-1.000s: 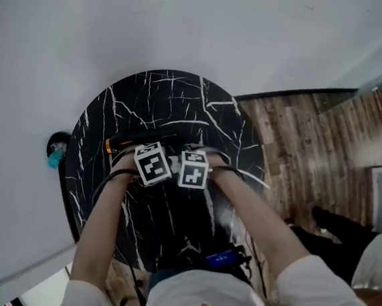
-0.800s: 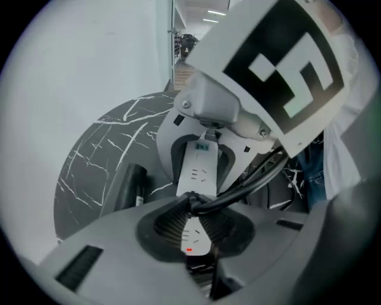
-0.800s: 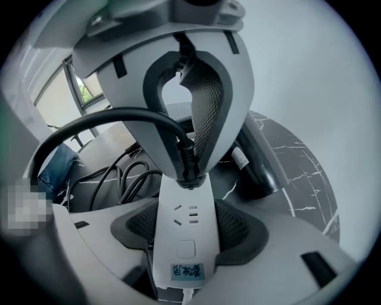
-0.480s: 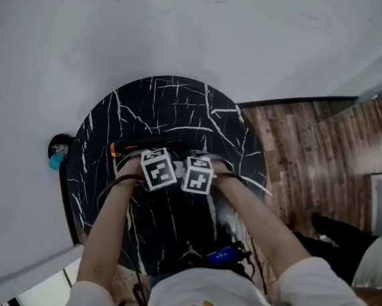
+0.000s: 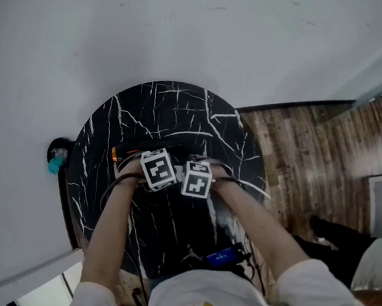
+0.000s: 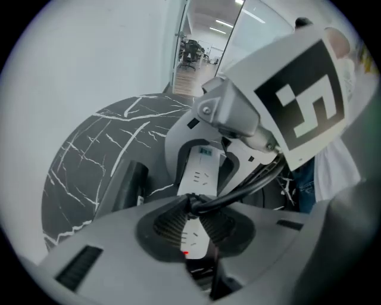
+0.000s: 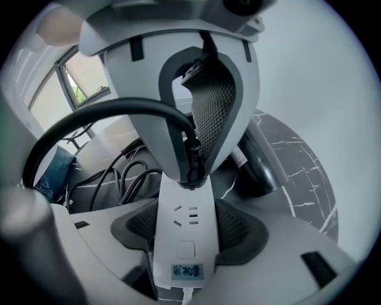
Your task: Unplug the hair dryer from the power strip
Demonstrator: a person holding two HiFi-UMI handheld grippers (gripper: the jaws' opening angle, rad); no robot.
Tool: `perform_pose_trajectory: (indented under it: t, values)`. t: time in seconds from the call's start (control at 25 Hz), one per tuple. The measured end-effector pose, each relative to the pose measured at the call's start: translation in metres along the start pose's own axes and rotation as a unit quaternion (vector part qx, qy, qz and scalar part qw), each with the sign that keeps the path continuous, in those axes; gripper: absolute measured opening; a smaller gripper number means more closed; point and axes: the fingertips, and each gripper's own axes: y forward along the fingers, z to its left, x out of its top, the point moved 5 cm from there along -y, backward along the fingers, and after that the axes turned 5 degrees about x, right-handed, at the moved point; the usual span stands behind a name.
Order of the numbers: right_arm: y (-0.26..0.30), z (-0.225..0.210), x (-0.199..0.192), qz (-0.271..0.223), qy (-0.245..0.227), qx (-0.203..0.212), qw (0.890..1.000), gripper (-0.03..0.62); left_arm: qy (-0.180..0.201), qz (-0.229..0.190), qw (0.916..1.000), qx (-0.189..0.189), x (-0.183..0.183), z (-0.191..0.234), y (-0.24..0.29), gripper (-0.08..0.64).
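Left tool (image 6: 194, 221) clamps the hair dryer's black plug (image 6: 192, 204), while the right tool (image 7: 186, 227) grips the white power strip (image 7: 178, 249).

Round table (image 5: 175, 107), black top with white marble veining, set before a white wall (image 5: 189, 28). Wood-plank floor (image 5: 312, 147) lies beyond the table's right edge. A small teal item (image 5: 55, 162) on a dark round base sits just off its left edge.

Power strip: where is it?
The power strip lies bottom centre in the right gripper view, clamped by the right gripper on the marble table.
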Motion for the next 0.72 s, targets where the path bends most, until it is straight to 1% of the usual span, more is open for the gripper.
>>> perform_pose_trajectory:
  t: [0.04,0.08,0.16,0.24,0.28,0.32,0.36,0.4,0.44,0.48,0.56,0.64,0.68,0.72]
  values:
    - [0.000,0.000,0.000,0.001,-0.001,0.000,1.000,0.268,0.005,-0.011,0.9996,0.026,0.002,-0.004,0.002,0.061]
    - [0.000,0.000,0.000,0.003,-0.002,0.000,1.000,0.268,0.007,-0.018,0.9989,0.042,0.002,-0.010,0.006,0.058]
    - [0.001,-0.001,0.001,0.014,-0.005,-0.003,1.000,0.268,0.007,-0.028,0.9985,0.047,0.000,-0.016,0.011,0.055]
    - [0.001,0.000,0.001,0.024,-0.003,-0.002,1.000,0.268,0.012,-0.035,0.9986,0.037,0.006,-0.005,0.005,0.055]
    - [0.001,0.001,0.001,0.027,-0.001,0.001,1.000,0.268,0.013,-0.035,0.9989,0.028,0.008,0.003,0.002,0.057]
    - [0.001,0.002,0.002,0.029,0.001,0.002,1.000,0.268,0.005,-0.033,0.9994,0.006,0.008,0.008,0.000,0.058]
    - [0.000,0.001,0.003,0.031,0.002,0.000,1.000,0.268,-0.009,-0.031,0.9991,-0.026,0.007,0.007,0.000,0.063]
    - [0.000,-0.001,0.004,0.032,0.003,-0.004,0.999,0.268,-0.021,-0.031,0.9981,-0.050,0.006,0.005,0.000,0.064]
    - [-0.001,-0.002,0.004,0.033,0.004,-0.008,0.999,0.268,-0.029,-0.026,0.9977,-0.056,0.004,0.002,0.000,0.064]
    - [-0.001,-0.002,0.003,0.032,0.005,-0.009,0.999,0.268,-0.036,-0.013,0.9981,-0.049,0.001,0.000,-0.001,0.064]
    - [0.001,-0.001,0.002,0.031,0.004,-0.003,1.000,0.268,-0.041,0.011,0.9989,-0.017,-0.006,-0.001,-0.002,0.063]
    - [0.002,0.000,0.003,0.032,0.001,-0.001,0.999,0.270,-0.033,0.003,0.9994,0.011,-0.004,0.003,-0.001,0.058]
    - [0.002,-0.001,0.004,0.033,0.000,-0.001,0.999,0.270,-0.028,-0.007,0.9994,0.017,-0.001,0.004,0.000,0.058]
    - [0.002,-0.001,0.004,0.033,0.000,-0.001,0.999,0.270,-0.025,-0.016,0.9994,0.016,0.002,0.005,0.001,0.058]
